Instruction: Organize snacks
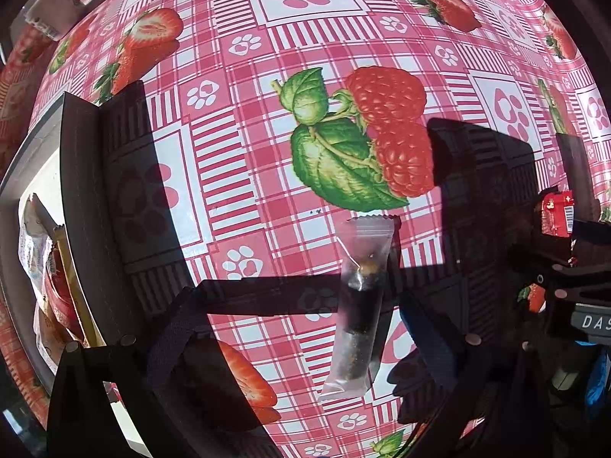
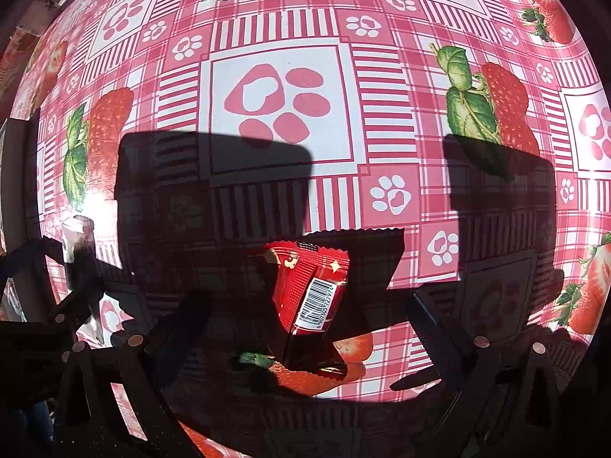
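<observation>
Frosted crinkle-edged sachet (image 1: pixel 357 305) between spread left gripper (image 1: pixel 305 347); glossy red wrapper (image 2: pixel 311 294) between spread right gripper (image 2: pixel 305 328)

The pink checked strawberry-print tabletop (image 1: pixel 267 175) lies bare ahead of both tools. A clear plastic snack sachet (image 1: pixel 357 305) and a red foil barcoded snack packet (image 2: pixel 311 297) lie flat, well apart. A dark-walled box of snacks (image 1: pixel 82 206) blocks the left edge.
</observation>
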### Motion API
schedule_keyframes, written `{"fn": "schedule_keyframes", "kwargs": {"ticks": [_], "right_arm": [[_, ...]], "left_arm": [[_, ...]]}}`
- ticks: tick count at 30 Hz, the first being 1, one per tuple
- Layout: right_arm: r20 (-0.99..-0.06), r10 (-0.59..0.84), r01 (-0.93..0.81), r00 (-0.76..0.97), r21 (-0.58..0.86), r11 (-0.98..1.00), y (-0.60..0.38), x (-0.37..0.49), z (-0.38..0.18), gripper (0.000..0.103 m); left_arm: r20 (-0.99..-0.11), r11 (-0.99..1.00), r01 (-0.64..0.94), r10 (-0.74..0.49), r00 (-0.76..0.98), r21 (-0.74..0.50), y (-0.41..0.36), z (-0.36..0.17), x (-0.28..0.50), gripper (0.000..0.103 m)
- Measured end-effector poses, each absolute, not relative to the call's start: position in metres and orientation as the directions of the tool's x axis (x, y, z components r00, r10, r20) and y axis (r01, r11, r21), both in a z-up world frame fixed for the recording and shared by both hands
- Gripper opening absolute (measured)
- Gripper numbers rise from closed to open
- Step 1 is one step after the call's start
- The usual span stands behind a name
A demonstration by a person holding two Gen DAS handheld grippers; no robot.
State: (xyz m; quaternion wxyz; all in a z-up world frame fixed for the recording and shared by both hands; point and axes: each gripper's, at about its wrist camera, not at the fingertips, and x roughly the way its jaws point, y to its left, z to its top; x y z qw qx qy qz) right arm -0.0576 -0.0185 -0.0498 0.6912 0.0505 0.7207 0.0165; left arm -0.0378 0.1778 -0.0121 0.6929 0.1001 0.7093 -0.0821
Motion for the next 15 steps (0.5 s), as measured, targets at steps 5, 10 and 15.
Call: {"fn": "schedule_keyframes", "kwargs": {"ticks": [5, 10, 15], "right_arm": [[-0.995, 0.095, 0.043, -0.033, 0.093, 0.995, -0.0191, -0.0561, -0.0512, 0.103], [-0.995, 0.094, 0.040, -0.030, 0.093, 0.995, -0.0190, -0.0572, -0.0503, 0.103], [-0.995, 0.094, 0.038, -0.031, 0.093, 0.995, -0.0190, -0.0580, -0.0496, 0.103]], "left_arm": [[-1.000, 0.966, 0.256, 0.027, -0.015, 0.023, 0.1778, -0.0133, -0.0373, 0.103], [-0.999, 0.966, 0.256, 0.028, -0.016, 0.023, 0.1777, -0.0151, -0.0360, 0.103], [-0.999, 0.966, 0.259, 0.032, -0.020, 0.026, 0.1776, -0.0170, -0.0334, 0.103]]}}
